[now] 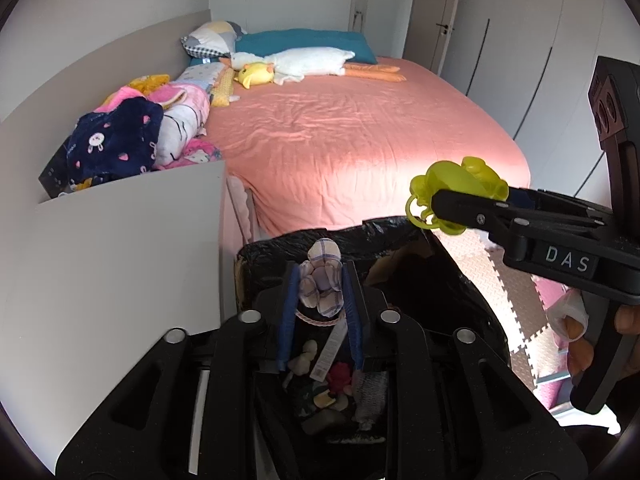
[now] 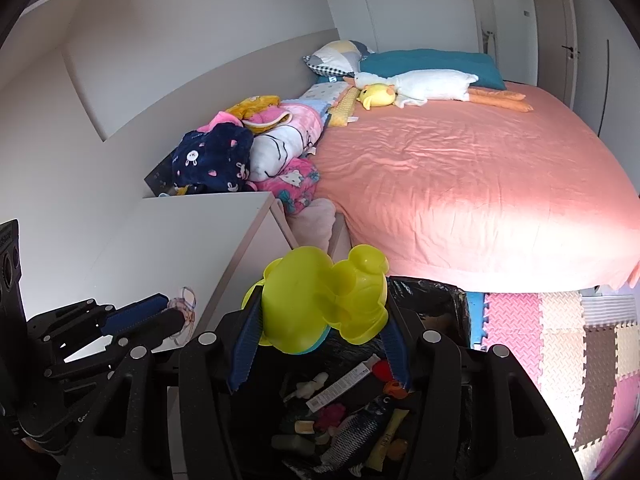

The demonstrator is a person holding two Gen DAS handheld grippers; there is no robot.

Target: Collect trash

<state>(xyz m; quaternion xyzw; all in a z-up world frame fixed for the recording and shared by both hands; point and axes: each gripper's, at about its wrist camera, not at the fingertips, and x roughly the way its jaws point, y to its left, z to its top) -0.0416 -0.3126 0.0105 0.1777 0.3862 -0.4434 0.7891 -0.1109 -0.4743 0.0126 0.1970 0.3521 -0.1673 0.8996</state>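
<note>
Both grippers over the black-lined trash bin.
Left gripper jaws loosened around a small checked cloth toy; right gripper jaws grasping a yellow-green plastic duck-shaped toy above the bin.

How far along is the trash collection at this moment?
Done: the black-lined bin already holds several small items. In hand: the left gripper has a small checked fabric toy between its fingers over the bin; the right gripper grips a yellow-green plastic toy above it. Left: both drops. No other loose trash is clearly visible.
</note>
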